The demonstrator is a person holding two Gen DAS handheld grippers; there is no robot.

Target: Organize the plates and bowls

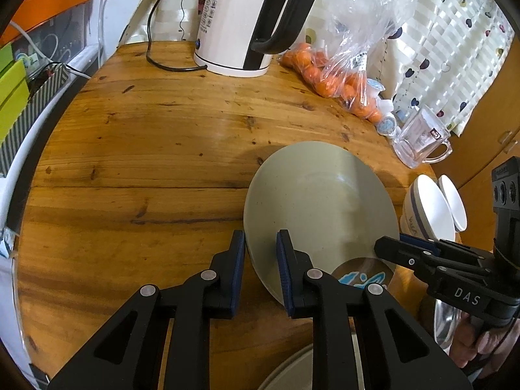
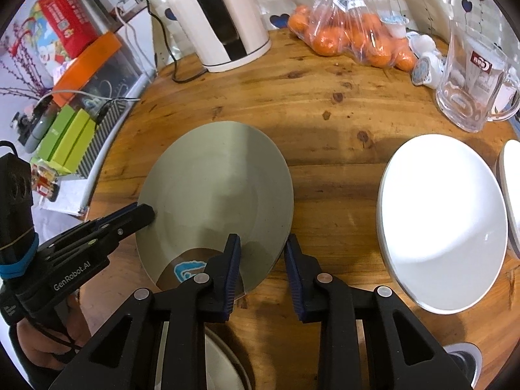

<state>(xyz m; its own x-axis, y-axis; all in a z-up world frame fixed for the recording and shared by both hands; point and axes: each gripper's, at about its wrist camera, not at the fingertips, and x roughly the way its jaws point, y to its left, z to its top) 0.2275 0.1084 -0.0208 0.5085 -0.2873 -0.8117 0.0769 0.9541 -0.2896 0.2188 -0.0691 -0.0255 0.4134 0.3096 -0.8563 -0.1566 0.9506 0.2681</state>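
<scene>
While the left gripper (image 1: 260, 253) stands half open astride the grey plate's (image 1: 318, 201) near-left rim, nothing is clamped. From the right wrist, the right gripper (image 2: 261, 256) straddles the opposite rim, equally open; white bowl (image 2: 442, 221) rests rightward.

Round wooden table (image 2: 325, 169): kettle (image 2: 227, 22), orange bag (image 2: 351, 35), glass mug (image 2: 471, 81), white bowl (image 2: 442, 224).

Both my feeds are bright and sharp at center, with heavy fisheye bending and black vignette at the corners. The white bowl (image 2: 442, 221) blows out to glare in the right wrist view. Soft shadows pool on the tabletop (image 1: 146, 149) beside the grey plate (image 1: 312, 201).
</scene>
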